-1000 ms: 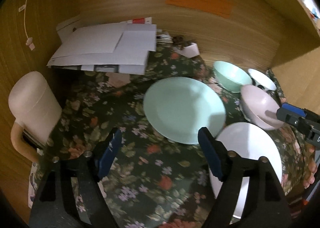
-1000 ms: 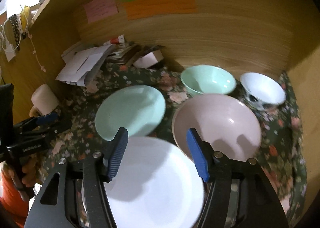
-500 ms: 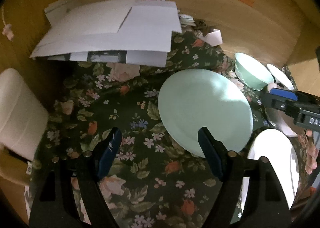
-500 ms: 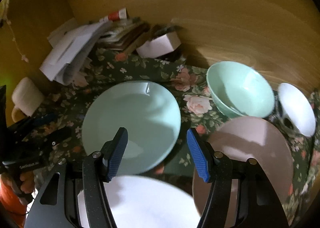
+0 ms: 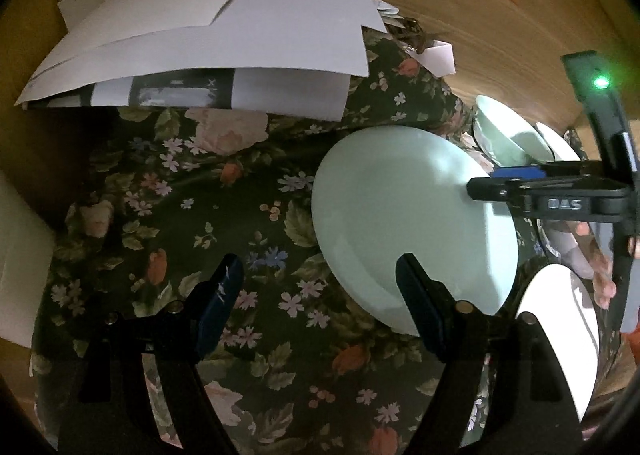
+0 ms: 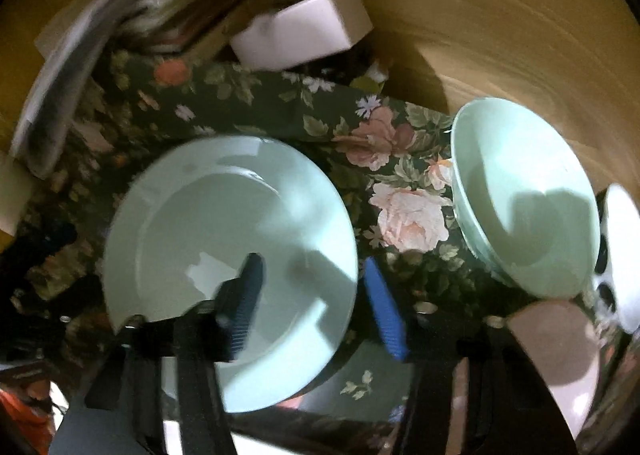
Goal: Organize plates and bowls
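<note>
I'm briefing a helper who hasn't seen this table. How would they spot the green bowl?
On the floral tablecloth, look right of the flat mint-green plate, near the wooden wall. The green bowl is deep and mint-coloured; the neighbouring bowls are pink and white.

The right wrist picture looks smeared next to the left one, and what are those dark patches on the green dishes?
Right wrist view: motion blur smears the white box and papers; the dark patches on the mint plate and mint bowl are hard shadows, with a bright glare spot on the plate. Left wrist view: sharper, dim at the edges, fisheye bending the wooden wall.
</note>
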`<state>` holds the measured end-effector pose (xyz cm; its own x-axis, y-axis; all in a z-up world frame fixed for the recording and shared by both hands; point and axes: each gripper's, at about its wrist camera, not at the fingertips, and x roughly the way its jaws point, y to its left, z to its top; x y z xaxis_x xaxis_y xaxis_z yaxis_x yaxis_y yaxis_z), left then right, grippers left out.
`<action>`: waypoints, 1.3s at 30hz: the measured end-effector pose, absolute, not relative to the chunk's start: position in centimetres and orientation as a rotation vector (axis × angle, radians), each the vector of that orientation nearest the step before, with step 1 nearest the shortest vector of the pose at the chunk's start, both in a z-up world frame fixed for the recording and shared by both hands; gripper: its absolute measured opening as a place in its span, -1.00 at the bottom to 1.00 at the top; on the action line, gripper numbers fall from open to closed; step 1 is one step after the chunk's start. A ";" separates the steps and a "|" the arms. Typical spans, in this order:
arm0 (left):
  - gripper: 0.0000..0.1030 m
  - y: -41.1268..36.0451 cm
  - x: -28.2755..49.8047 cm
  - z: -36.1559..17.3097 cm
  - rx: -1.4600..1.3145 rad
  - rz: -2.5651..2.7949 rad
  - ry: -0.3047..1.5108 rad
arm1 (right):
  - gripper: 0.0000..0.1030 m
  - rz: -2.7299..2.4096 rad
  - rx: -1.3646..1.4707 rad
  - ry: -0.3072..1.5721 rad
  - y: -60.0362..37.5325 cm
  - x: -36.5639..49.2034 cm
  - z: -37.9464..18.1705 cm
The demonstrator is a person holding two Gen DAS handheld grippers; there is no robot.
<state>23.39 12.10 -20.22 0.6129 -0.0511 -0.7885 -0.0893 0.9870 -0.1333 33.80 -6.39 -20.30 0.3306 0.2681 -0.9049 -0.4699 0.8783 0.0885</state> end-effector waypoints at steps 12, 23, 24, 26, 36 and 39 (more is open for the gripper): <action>0.34 13.9 22.4 -20.8 -0.173 0.050 0.918 | -0.28 0.611 -0.161 1.148 -3.3 30.2 -20.5; 0.03 16.7 21.3 -22.0 -0.191 0.121 0.949 | -0.32 0.688 -0.142 1.120 -0.6 27.1 -21.9; 0.03 16.8 21.4 -22.0 -0.190 0.124 0.948 | -0.33 0.685 -0.136 1.122 -0.7 27.3 -22.0; 0.02 16.9 21.6 -22.1 -0.188 0.124 0.945 | -0.33 0.687 -0.129 1.117 -0.7 28.1 -21.9; -0.05 16.1 22.7 -22.4 -0.196 0.097 0.931 | -0.34 0.709 -0.129 1.079 -0.6 28.1 -21.6; -0.05 16.1 22.6 -22.0 -0.211 0.091 0.928 | -0.35 0.703 -0.127 1.061 -0.6 27.6 -21.1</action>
